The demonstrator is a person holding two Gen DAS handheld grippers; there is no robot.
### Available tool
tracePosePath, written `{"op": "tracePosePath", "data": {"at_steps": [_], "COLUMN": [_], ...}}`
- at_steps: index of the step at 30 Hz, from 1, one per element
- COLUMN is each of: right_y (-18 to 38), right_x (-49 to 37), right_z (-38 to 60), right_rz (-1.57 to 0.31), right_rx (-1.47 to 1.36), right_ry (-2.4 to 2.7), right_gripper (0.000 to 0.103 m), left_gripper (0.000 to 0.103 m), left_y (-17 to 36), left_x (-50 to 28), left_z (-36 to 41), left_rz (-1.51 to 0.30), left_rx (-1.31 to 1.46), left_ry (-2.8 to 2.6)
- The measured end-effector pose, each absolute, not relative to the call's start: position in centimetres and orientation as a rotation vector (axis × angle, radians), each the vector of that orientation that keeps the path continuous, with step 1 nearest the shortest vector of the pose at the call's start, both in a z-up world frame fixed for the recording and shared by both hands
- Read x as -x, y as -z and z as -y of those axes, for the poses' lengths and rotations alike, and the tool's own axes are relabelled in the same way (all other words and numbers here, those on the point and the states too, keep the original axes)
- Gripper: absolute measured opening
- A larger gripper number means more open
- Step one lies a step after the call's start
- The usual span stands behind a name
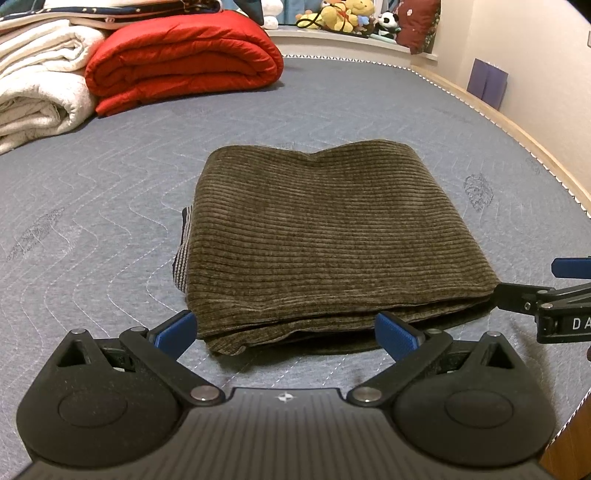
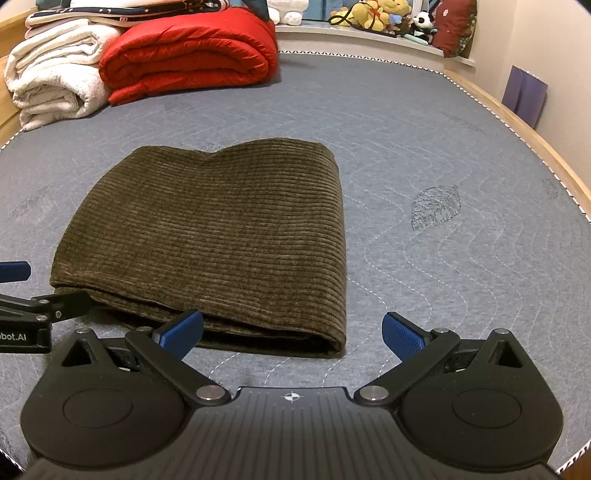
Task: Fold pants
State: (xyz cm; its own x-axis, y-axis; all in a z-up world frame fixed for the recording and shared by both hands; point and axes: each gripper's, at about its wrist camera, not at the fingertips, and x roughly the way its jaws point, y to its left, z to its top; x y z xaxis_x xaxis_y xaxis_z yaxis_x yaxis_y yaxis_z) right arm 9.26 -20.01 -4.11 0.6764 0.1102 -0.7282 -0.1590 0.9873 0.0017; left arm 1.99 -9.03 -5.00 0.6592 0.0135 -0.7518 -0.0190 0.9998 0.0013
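Pants [image 1: 332, 236]: folded into a thick brown corduroy rectangle, lying flat mid-mattress [image 1: 110, 206].
Left gripper [image 1: 286, 332]: blue fingers spread wide, holding nothing, at the pants' near edge.
Right gripper [image 2: 291, 332]: spread wide, holding nothing, off the pants' near right corner.
Hidden: lower layers of the pants; a striped scrap shows at their left side, unclear what.
Beyond the pants: red quilt [image 1: 184, 59], white blanket [image 1: 37, 74], soft toys [image 1: 347, 16] small and blurred.

Olive corduroy pants [image 1: 325, 236] (folded flat).
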Motion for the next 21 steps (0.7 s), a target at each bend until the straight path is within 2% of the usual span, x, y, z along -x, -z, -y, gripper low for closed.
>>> {"op": "tracePosePath", "data": {"at_steps": [21], "right_y": [4.09], "right_x": [-9.19], "right_z": [19.89], "right_rz": [-0.815], "right_rx": [0.065], "right_ry": [-0.154], "right_gripper": [0.102], "left_gripper": [0.103], "left_y": [4.84], "left_x": [-1.86], "left_z": [9.32], "left_rz": [-0.833], "left_rx": [-0.01], "left_ry": [-0.002]}}
